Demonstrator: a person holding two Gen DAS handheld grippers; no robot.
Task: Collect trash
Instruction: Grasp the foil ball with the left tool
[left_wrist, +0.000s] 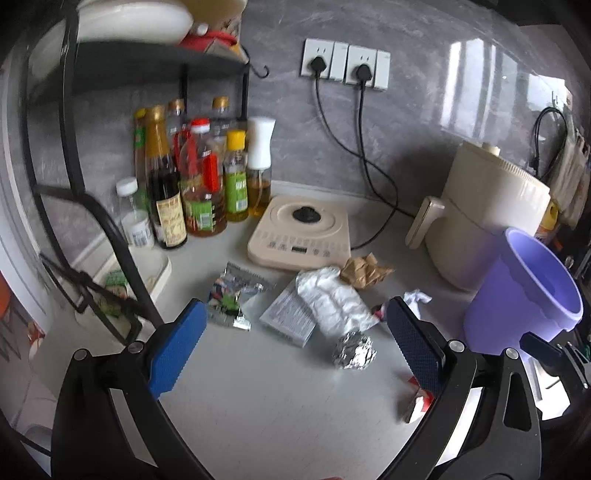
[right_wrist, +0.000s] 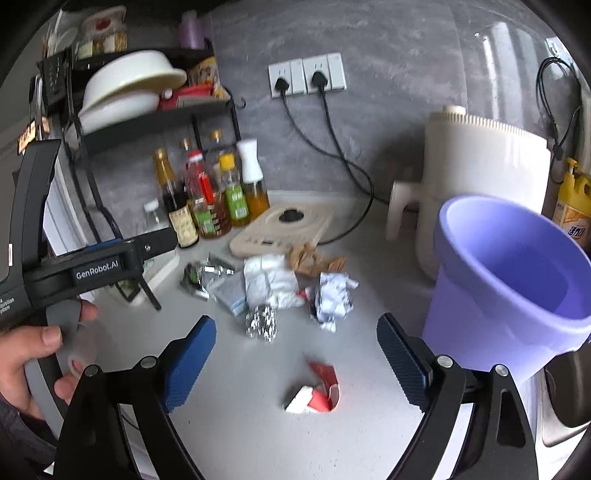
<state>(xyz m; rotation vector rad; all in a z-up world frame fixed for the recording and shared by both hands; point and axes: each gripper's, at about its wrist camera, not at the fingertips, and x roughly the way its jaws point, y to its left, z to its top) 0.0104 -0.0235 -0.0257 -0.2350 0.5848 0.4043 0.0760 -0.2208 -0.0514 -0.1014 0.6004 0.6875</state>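
Trash lies on the grey counter: a foil ball (left_wrist: 354, 350) (right_wrist: 262, 322), a white plastic wrapper (left_wrist: 332, 302) (right_wrist: 269, 282), a brown paper wad (left_wrist: 364, 271) (right_wrist: 308, 258), a shiny snack packet (left_wrist: 231, 295) (right_wrist: 201, 275), a crumpled white paper (right_wrist: 332, 295) and a red and white torn carton (right_wrist: 317, 391). A purple bin (left_wrist: 524, 291) (right_wrist: 513, 280) stands at the right. My left gripper (left_wrist: 295, 343) is open and empty, just before the foil ball. My right gripper (right_wrist: 295, 362) is open and empty above the red carton.
Sauce and oil bottles (left_wrist: 199, 177) stand under a black rack (left_wrist: 110, 74) at the left. A beige induction plate (left_wrist: 303, 232) and a cream air fryer (left_wrist: 491, 225) stand at the back, with cables to wall sockets (left_wrist: 343, 64). A yellow detergent bottle (right_wrist: 574, 206) is at far right.
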